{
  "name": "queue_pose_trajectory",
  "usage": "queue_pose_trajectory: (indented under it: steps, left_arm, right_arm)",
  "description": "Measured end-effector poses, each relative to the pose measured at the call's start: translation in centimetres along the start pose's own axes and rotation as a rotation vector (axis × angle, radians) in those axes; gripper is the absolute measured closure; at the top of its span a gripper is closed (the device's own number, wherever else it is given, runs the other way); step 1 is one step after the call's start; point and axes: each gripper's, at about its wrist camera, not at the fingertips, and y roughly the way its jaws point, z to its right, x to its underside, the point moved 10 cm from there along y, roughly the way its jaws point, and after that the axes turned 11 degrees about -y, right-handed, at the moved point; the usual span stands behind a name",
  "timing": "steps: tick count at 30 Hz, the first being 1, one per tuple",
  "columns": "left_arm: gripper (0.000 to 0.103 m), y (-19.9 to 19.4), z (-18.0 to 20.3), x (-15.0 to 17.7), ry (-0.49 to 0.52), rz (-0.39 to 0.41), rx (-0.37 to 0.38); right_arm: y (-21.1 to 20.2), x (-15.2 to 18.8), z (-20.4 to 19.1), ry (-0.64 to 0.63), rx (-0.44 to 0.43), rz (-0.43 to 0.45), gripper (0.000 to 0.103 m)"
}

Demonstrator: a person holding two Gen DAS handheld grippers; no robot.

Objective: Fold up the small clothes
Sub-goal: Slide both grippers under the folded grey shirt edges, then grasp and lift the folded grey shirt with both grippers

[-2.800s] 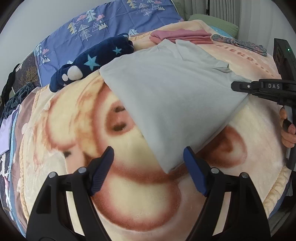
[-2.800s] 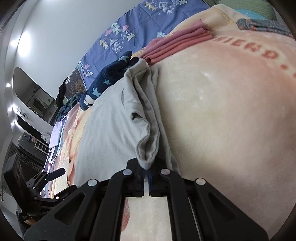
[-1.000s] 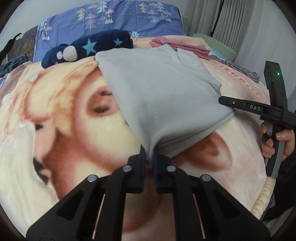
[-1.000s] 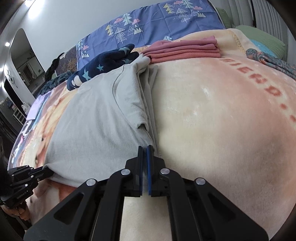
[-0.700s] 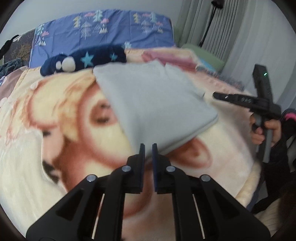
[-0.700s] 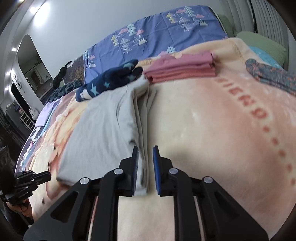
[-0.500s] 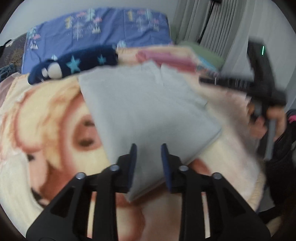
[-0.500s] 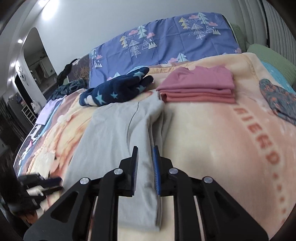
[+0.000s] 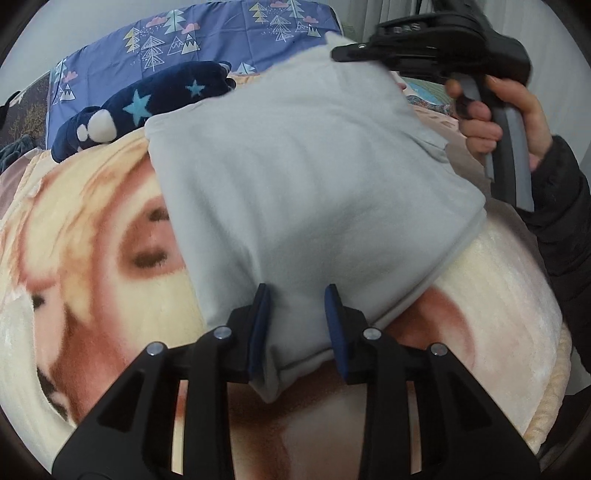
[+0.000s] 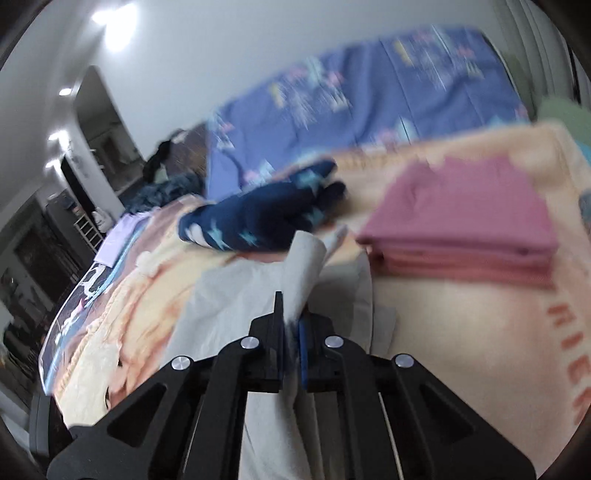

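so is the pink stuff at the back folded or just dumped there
Folded. In the right wrist view the pink clothes sit on the blanket as a neat flat stack with layered, squared edges, though the picture is blurred.

shirt (image 9: 314, 192) on blanket (image 9: 92, 229) | star-print plush (image 9: 147, 99) behind shirt, to its left | folded stack (image 10: 469, 221) right of plush | patterned sheet (image 9: 207, 33) behind all

- Grey garment (image 9: 314, 192): soft, matt knit cloth.
- Blanket (image 9: 92, 240): plush, fuzzy fleece.
- Left tool (image 9: 297, 325): matt black plastic, blue pads (image 9: 334, 314).
- Pink stack (image 10: 469, 218): matt cloth.
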Motion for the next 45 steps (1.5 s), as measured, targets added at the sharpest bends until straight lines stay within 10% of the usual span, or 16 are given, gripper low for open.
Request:
queue_pose_trajectory:
  steps: [5,9,14,17,21,25,33,41,45]
  left_arm:
    - [0.071,-0.2,0.0,0.1,-0.009,0.003,0.012]
    - [0.071,-0.1,-0.1,0.0,-0.013,0.003,0.016]
    - [0.071,-0.1,-0.1,-0.1,-0.015,0.006,0.017]
    - [0.071,-0.3,-0.1,0.0,-0.016,0.008,0.023]
    - [0.07,-0.9,0.0,-0.4,-0.008,0.008,-0.004]
    - [0.033,-3.7,-0.5,-2.7,-0.028,0.081,-0.005]
    - [0.027,-0.1,-6.3,-7.2,-0.196,0.043,-0.073]
    - [0.024,4.8,-7.6,-9.6,-0.242,-0.029,0.011]
    - [0.029,6.8,-8.2,-10.8,-0.318,-0.046,0.058]
  right_arm:
    - [3.1,5.2,6.3,-0.005,0.306,-0.267,0.083]
    - [-0.8,4.5,5.2,0.078,0.205,-0.143,0.083]
    - [-5.3,5.9,-4.1,-0.119,-0.072,-0.084,0.076]
    - [-2.2,11.9,-2.4,-0.158,0.098,-0.275,0.073]
    - [-4.6,10.1,-2.9,-0.142,0.104,-0.204,0.069]
    - [-6.8,6.8,-1.3,-0.12,0.106,-0.109,0.04]
    - [-1.1,7.8,3.9,0.249,-0.092,-0.235,0.04]
    - [2.6,7.9,3.4,0.219,-0.14,-0.288,0.042]
    - [4.4,6.9,3.1,0.181,-0.125,-0.269,0.063]
